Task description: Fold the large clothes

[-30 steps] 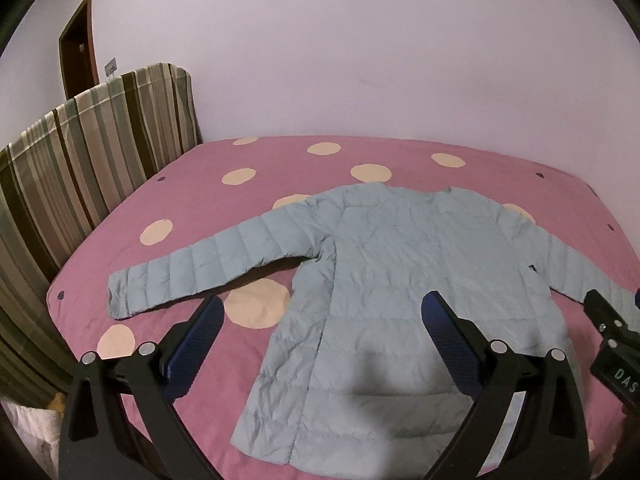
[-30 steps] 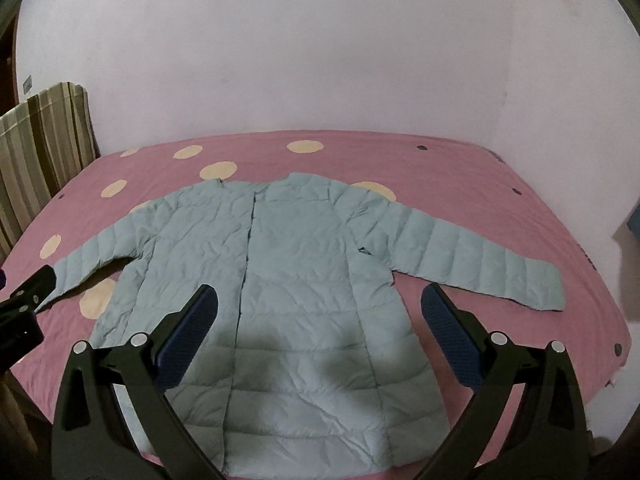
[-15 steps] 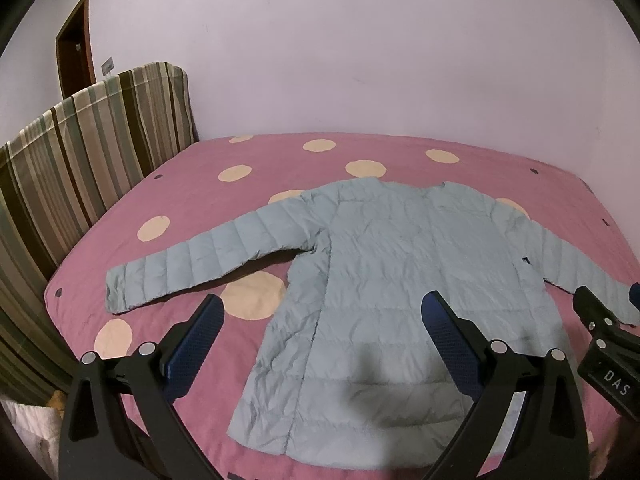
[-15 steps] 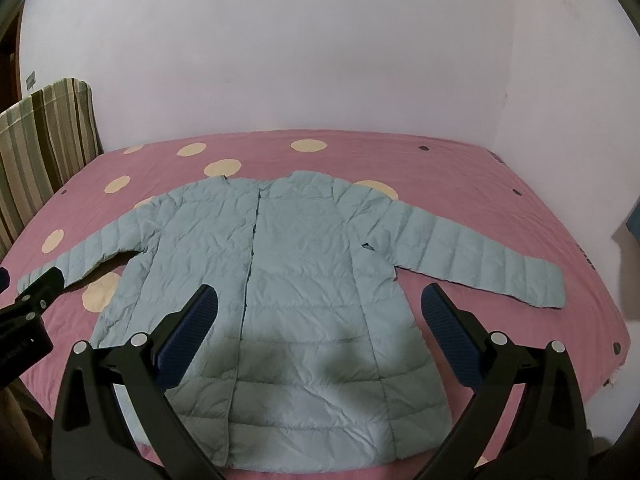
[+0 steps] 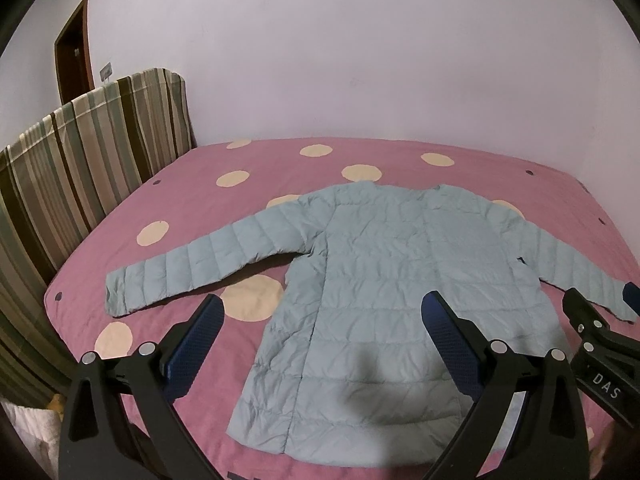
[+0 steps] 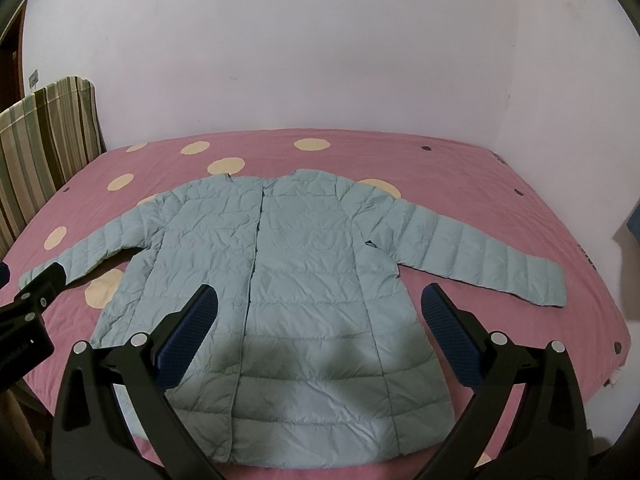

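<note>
Both grippers, the left gripper [image 5: 320,312] and the right gripper [image 6: 316,304], are hanging spread wide and empty over the hem of the pale blue jacket [image 6: 280,280], which is lying flat on the pink dotted bed [image 6: 460,168], collar away, each sleeve nearer its own-side gripper

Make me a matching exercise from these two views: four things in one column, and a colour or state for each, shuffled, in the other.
Things:
1. puffer jacket
2. bedcover
3. headboard
4. left gripper

Colour or state:
A. striped brown, green and cream
B. open, holding nothing
C. pale blue, spread flat with both sleeves out
D. pink with cream dots

Pairs: 1-C, 2-D, 3-A, 4-B
</note>
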A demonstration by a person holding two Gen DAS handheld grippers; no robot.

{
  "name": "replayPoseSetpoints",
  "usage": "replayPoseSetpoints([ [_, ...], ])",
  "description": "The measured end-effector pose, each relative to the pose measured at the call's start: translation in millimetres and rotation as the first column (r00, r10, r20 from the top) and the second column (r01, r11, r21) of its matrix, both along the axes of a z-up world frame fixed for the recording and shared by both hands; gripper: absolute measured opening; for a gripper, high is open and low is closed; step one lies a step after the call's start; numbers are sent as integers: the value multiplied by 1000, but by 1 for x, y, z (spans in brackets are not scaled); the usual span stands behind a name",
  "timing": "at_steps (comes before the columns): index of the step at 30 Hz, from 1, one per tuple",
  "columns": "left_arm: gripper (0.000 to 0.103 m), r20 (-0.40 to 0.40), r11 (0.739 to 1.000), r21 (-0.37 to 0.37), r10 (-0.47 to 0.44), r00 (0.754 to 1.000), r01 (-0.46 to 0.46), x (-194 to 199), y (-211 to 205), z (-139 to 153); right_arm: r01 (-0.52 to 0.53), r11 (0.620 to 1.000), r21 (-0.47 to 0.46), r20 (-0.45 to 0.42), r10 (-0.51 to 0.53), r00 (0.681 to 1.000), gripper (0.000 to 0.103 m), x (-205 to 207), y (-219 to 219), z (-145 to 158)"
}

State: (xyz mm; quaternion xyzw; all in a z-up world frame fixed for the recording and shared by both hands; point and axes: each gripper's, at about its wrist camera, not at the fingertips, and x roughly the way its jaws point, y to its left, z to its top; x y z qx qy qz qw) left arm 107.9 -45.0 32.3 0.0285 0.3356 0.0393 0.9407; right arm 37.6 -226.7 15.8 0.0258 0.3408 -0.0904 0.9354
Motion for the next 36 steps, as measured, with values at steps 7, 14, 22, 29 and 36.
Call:
replayPoseSetpoints([
  [7, 98, 24, 1000, -4, 17, 1000, -17, -3, -1, 6, -1, 1000, -1, -1, 1, 1000, 101, -1, 1, 0],
  [14, 98, 36, 1000, -14, 4, 999, -4, -7, 4, 5, -4, 1000, -4, -2, 4, 1000, 101, -2, 2, 0],
  [22, 98, 28, 999, -54, -4, 1000, 6, -6, 10, 7, -2, 1000, -5, 4, 2, 1000, 101, -5, 1, 0],
  [29, 98, 21, 998, -55, -9, 1000, 10, -5, 9, 5, -4, 1000, -8, 2, 4, 1000, 101, -5, 0, 1],
  [36, 98, 13, 998, -61, -9, 1000, 10, -6, 11, 5, -4, 1000, -6, 2, 4, 1000, 101, -5, 0, 0],
])
